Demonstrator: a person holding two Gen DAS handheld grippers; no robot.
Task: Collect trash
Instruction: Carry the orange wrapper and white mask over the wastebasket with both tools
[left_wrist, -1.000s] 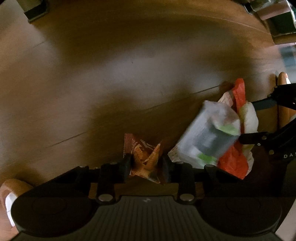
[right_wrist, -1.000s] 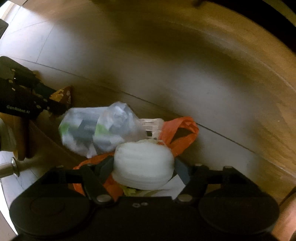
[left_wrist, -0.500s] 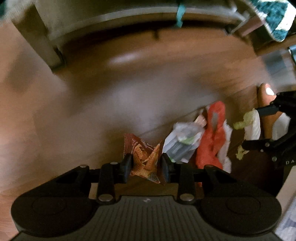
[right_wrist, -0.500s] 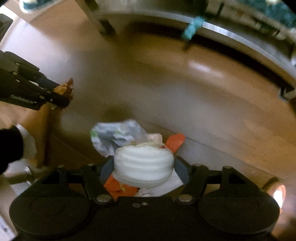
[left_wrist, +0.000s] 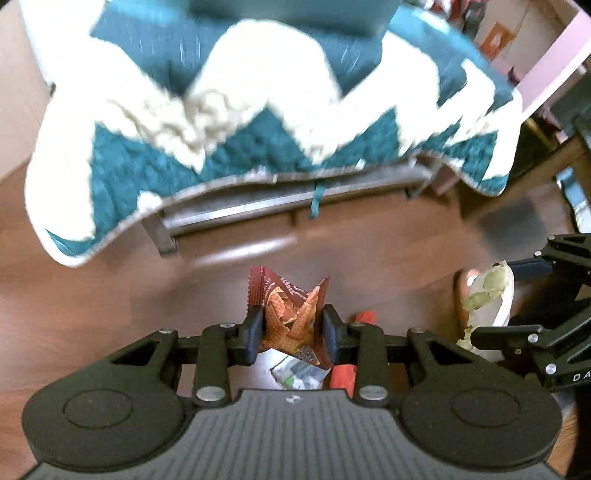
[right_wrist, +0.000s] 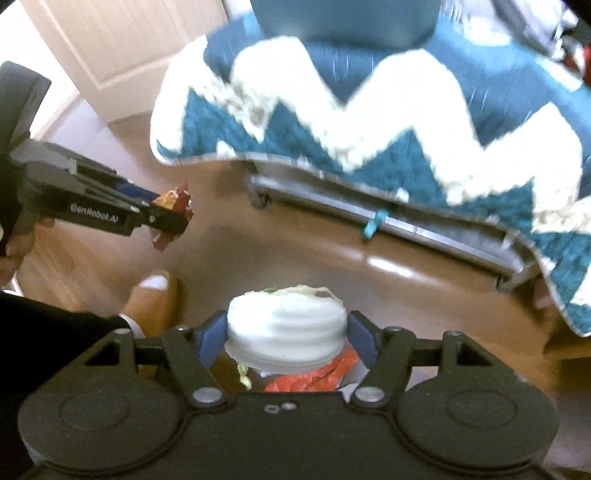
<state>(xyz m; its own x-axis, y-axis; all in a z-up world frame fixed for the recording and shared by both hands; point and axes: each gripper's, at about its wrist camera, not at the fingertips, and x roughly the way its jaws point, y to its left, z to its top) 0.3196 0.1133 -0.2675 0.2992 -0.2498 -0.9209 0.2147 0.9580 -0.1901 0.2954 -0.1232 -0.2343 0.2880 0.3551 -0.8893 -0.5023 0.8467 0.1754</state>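
We have lifted both tongs well off the wooden floor (left_wrist: 110, 295), the left gripper (left_wrist: 291, 328) clamped narrow on the crumpled snack wrapper (left_wrist: 291, 314), the right gripper (right_wrist: 286, 332) wide around the white paper wad (right_wrist: 286, 328), leaving the orange bag (right_wrist: 314, 376) below to collect.

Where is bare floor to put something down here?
Bare floor lies between the bed frame and the wrapper in the left gripper. It is crowded below the grippers, by the orange bag and foot.
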